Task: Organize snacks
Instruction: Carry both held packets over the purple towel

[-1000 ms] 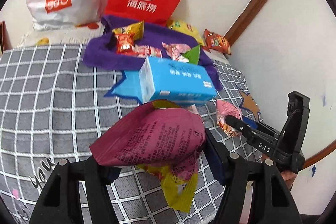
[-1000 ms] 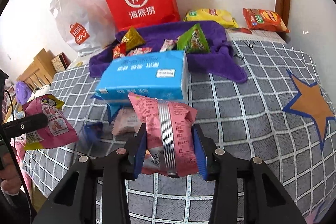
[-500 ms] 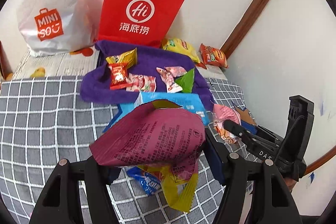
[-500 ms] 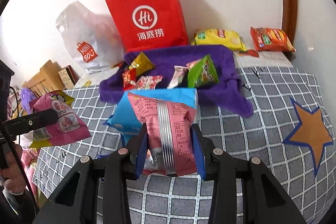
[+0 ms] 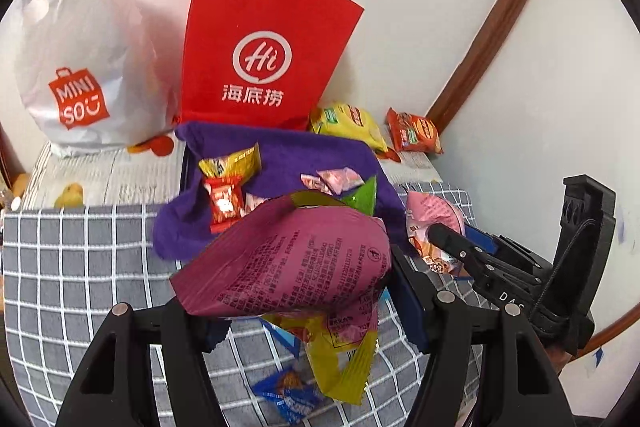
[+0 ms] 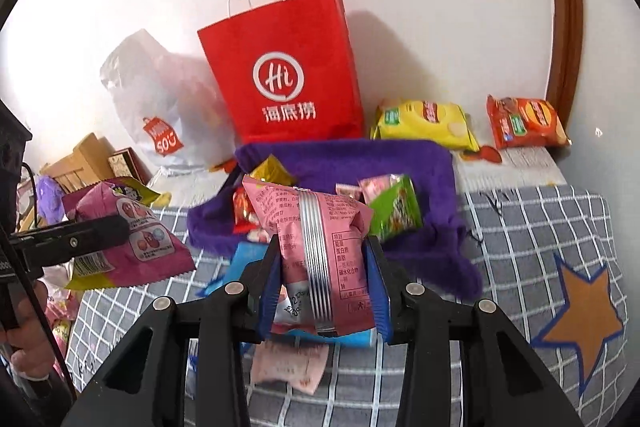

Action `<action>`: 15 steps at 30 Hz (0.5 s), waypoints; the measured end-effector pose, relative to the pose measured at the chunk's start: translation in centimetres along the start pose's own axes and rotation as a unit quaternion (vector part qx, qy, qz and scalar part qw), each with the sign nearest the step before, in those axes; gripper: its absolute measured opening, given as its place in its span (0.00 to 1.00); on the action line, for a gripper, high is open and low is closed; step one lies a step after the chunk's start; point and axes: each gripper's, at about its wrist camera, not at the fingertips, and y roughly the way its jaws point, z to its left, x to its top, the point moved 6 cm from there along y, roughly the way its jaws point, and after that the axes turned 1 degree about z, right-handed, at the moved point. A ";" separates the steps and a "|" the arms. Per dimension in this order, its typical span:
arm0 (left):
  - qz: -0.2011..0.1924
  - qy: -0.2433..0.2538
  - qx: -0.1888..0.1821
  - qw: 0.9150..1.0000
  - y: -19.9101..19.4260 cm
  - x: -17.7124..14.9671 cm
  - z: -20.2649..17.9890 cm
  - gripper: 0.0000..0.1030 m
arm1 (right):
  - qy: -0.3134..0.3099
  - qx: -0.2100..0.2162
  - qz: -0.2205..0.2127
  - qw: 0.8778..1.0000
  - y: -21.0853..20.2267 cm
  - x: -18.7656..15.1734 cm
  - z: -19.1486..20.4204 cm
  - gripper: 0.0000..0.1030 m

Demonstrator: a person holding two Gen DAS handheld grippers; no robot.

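Snack packets [image 5: 288, 267] [image 6: 320, 259] clamped in both grippers.

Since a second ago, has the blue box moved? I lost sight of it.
Cannot tell. In the right wrist view the blue box now shows lower against the purple cloth and mostly behind the pink packet; the camera rose.

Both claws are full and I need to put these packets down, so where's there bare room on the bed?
The checked blanket lies bare between the purple cloth and the orange star, and again on the far left in the left claw's view. The purple cloth's middle is crowded with small snacks; more packets lie right under the claws.
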 end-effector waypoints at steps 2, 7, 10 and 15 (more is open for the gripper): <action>-0.003 0.000 0.002 1.000 0.3 0.8 0.1 0.63 | 0.001 0.001 -0.003 1.000 0.5 1.1 0.0 0.38; -0.006 -0.007 0.003 1.000 1.4 2.8 0.7 0.63 | 0.003 0.001 -0.005 1.000 2.0 3.3 -0.3 0.38; -0.007 -0.013 0.006 1.000 2.1 3.9 1.2 0.63 | 0.001 0.000 -0.007 1.000 3.1 4.5 -0.2 0.38; -0.009 -0.012 0.020 1.000 3.6 5.7 2.0 0.63 | 0.002 0.003 -0.005 1.000 5.4 6.4 -0.2 0.38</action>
